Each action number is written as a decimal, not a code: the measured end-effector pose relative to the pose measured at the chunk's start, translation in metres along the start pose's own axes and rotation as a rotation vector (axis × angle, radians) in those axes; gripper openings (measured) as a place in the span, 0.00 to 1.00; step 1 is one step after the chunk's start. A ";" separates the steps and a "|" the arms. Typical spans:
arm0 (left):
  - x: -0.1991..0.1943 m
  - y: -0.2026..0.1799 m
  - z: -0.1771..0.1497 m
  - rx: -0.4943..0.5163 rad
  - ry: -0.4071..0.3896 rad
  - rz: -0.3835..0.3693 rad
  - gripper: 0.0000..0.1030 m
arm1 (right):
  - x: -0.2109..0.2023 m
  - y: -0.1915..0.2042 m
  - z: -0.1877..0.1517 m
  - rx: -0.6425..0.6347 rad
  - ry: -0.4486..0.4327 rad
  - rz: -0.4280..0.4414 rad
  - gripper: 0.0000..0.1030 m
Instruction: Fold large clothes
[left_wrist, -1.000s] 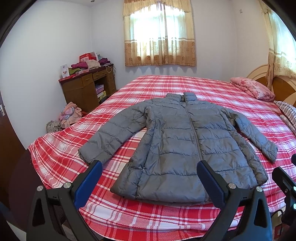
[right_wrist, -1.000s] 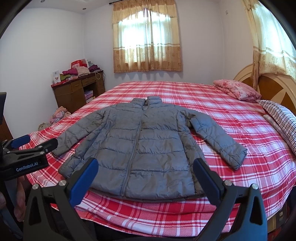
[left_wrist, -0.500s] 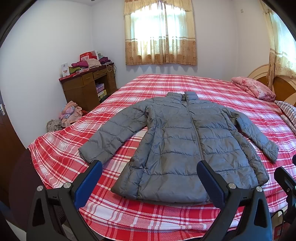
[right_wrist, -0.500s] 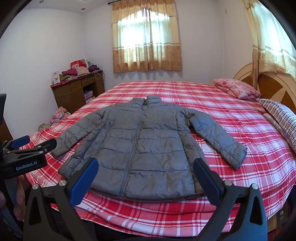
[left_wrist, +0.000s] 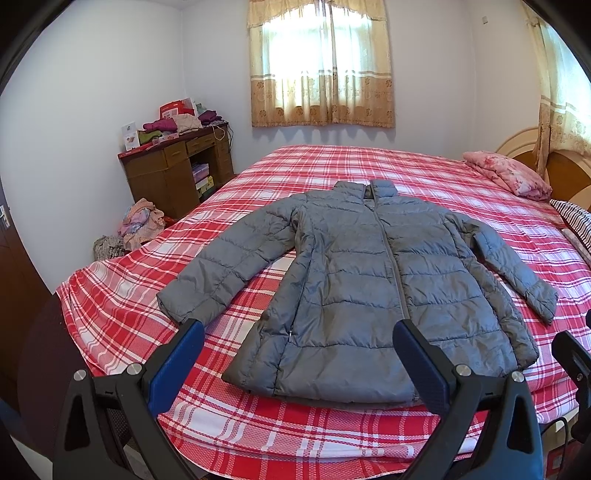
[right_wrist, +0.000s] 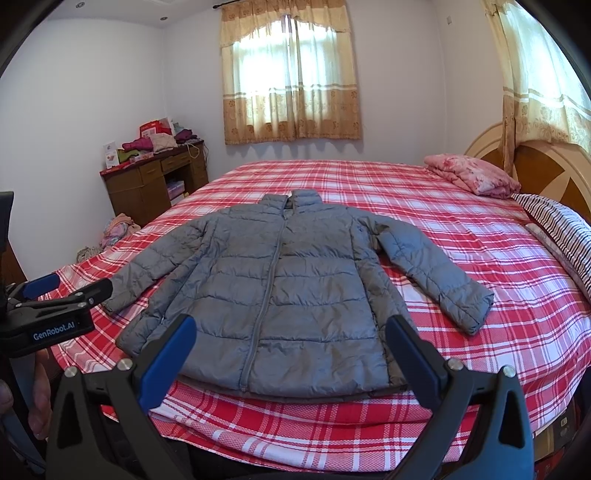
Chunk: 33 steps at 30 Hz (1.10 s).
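2 wide-open, empty grippers hang short of the near edge of a red-and-white plaid bed (left_wrist: 110, 314), where a grey quilted puffer jacket (left_wrist: 369, 277) lies flat, zipped, collar toward the window and hem nearest the jaws. Left gripper (left_wrist: 295, 362) sits closer to the outstretched left-side sleeve (left_wrist: 229, 273); right gripper (right_wrist: 288, 354) faces the hem, the opposite sleeve (right_wrist: 436, 273) likely its reach.

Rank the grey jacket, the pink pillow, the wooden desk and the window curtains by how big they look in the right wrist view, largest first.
1. Grey jacket, by far the largest.
2. Window curtains.
3. Wooden desk.
4. Pink pillow, close to the desk in apparent size, so that order is unsure.
The jacket lies nearest the camera, which inflates it.
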<state>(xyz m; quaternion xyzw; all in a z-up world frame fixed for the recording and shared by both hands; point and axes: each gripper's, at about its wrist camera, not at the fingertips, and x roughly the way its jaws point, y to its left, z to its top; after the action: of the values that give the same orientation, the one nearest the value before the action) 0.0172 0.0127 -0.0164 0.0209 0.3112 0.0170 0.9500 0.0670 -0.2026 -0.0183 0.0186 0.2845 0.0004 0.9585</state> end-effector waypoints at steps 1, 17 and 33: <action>0.000 0.000 0.000 -0.001 -0.001 0.000 0.99 | 0.000 0.000 0.000 0.000 0.000 0.000 1.00; 0.003 0.001 0.000 -0.001 0.005 0.002 0.99 | 0.003 0.003 -0.004 0.002 0.007 0.008 1.00; 0.043 -0.011 0.008 0.097 0.036 -0.007 0.99 | 0.051 -0.078 -0.003 0.110 0.051 -0.044 1.00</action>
<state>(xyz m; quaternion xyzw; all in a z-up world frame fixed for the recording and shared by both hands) 0.0567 0.0038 -0.0352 0.0654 0.3286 -0.0011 0.9422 0.1069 -0.2796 -0.0513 0.0650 0.3090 -0.0357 0.9482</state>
